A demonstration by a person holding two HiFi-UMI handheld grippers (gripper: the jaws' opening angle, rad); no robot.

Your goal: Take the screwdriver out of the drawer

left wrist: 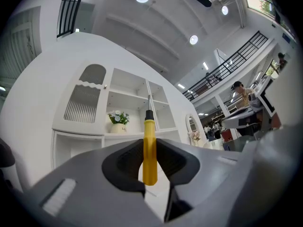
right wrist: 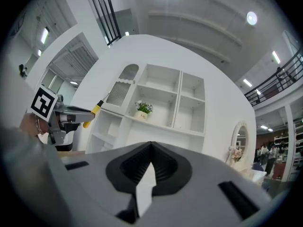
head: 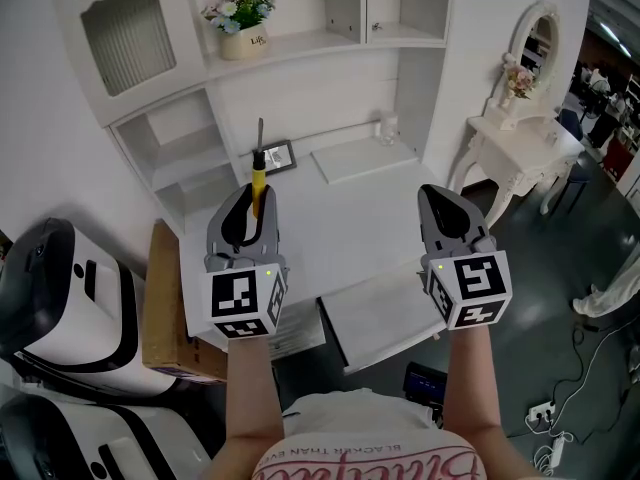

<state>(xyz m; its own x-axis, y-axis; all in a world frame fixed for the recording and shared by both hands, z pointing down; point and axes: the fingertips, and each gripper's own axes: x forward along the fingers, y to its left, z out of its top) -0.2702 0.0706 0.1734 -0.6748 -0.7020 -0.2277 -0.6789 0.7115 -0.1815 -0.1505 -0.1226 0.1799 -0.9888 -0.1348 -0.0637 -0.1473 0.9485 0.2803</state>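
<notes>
My left gripper (head: 252,198) is shut on a screwdriver (head: 258,182) with a yellow handle. It holds the tool upright above the white desk (head: 330,223), metal shaft pointing up. In the left gripper view the yellow handle (left wrist: 149,150) stands clamped between the dark pads of the left gripper (left wrist: 149,144). The drawer (head: 385,313) under the desk's front edge is pulled out and looks bare inside. Above the desk's right part, my right gripper (head: 441,196) is shut with nothing in it. In the right gripper view the jaws of the right gripper (right wrist: 151,148) meet at the tip, and the screwdriver (right wrist: 93,110) shows at far left.
White shelving rises behind the desk, with a flower pot (head: 242,30) on it. A small framed picture (head: 277,156) and a flat white board (head: 362,158) lie at the desk's back. A cardboard box (head: 165,308) and white machines (head: 60,288) stand left, a dressing table (head: 520,143) right.
</notes>
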